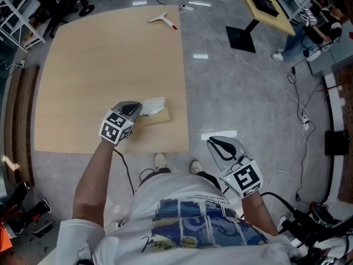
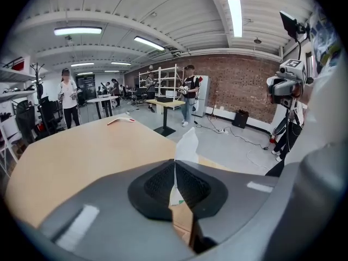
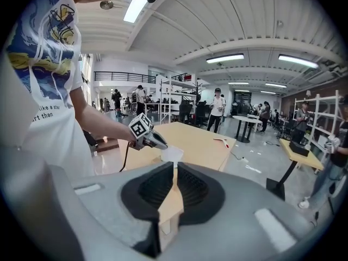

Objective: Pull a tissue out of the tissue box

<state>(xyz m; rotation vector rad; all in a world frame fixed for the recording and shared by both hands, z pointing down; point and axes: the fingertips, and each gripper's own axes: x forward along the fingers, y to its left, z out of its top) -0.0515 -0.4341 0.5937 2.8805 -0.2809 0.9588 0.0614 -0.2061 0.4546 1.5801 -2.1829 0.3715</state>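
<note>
Two grippers: right gripper (image 1: 213, 142) closed, empty, off table (image 1: 99, 65); left gripper (image 1: 138, 109) pinching one tissue (image 1: 155, 105) over one tissue box (image 1: 161, 117).

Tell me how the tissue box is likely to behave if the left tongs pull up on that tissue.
Probably light: the tissue box is low and flat, and nothing pins it, since the right tongs hang off the table. It may lift or slide. The tissue, pinched in the left tongs, looks floppy and might tear.

Tissue box (image 1: 160, 116) on table (image 1: 110, 65), near edge
</note>
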